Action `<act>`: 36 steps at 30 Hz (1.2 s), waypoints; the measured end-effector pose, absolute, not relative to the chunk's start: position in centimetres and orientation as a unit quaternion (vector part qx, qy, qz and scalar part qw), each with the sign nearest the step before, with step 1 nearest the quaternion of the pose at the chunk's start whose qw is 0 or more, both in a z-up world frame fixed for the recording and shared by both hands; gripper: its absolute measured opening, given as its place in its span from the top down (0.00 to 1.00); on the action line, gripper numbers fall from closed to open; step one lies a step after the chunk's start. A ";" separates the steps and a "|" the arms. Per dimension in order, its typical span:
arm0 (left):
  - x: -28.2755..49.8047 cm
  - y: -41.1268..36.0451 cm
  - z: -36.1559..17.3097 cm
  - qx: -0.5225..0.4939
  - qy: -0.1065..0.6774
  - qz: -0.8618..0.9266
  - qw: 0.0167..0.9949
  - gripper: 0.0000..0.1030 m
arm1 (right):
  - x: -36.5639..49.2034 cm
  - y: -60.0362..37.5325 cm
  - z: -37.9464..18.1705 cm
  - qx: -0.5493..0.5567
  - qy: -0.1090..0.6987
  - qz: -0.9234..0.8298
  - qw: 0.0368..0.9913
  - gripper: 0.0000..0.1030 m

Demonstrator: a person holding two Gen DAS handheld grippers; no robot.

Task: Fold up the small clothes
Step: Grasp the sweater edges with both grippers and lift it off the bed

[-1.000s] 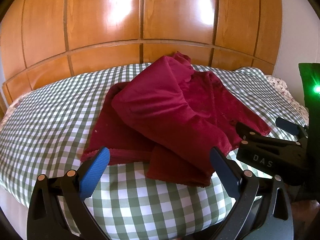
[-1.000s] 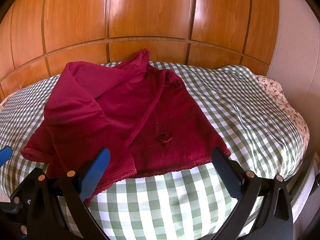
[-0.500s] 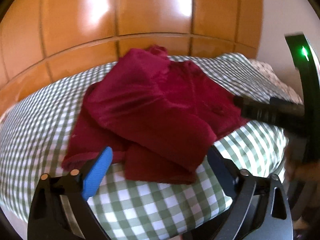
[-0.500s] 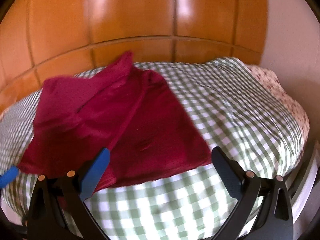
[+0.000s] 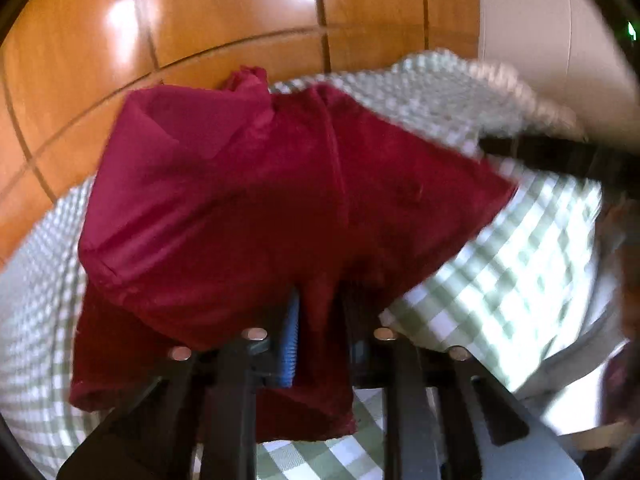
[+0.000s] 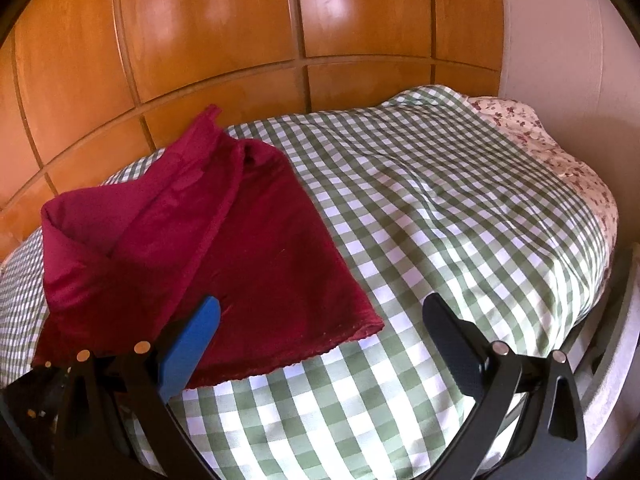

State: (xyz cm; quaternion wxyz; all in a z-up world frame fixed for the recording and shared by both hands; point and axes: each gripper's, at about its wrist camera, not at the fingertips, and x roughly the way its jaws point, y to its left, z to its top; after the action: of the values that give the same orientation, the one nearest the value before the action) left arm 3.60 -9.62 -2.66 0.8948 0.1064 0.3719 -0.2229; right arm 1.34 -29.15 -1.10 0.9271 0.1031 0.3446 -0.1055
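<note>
Garment (image 5: 224, 200), dark red, lies bunched on the checked bedcover (image 6: 440, 208) near the wooden headboard (image 6: 200, 20). Left gripper (image 5: 320, 320) is closing on its near hem, cloth between the fingers. Right gripper (image 6: 320, 320) stands open, empty, just right of the garment's corner.

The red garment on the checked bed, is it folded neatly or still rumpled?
Still rumpled. The red garment lies bunched in uneven overlapping layers on the checked bedcover, and the left gripper is closing on a fold of it.
</note>
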 end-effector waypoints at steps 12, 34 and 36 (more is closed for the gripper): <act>9.1 11.1 5.7 -0.188 0.321 -0.145 0.917 0.92 | 3.2 -25.0 -2.7 0.158 0.403 0.077 0.898 0.35; 14.8 35.2 -1.6 -0.255 0.370 0.195 0.872 0.92 | 7.1 -14.7 -2.1 -0.031 0.411 0.114 0.904 0.92; 14.7 35.8 -2.6 -0.257 0.379 0.206 0.864 0.92 | 7.5 -16.9 0.1 -0.015 0.394 0.099 0.914 0.92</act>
State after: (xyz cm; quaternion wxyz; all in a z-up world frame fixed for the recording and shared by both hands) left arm 14.74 35.82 -2.55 0.8645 -0.2573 0.3794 0.2063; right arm 7.47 -16.93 0.14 0.9138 -0.0147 0.3936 0.0991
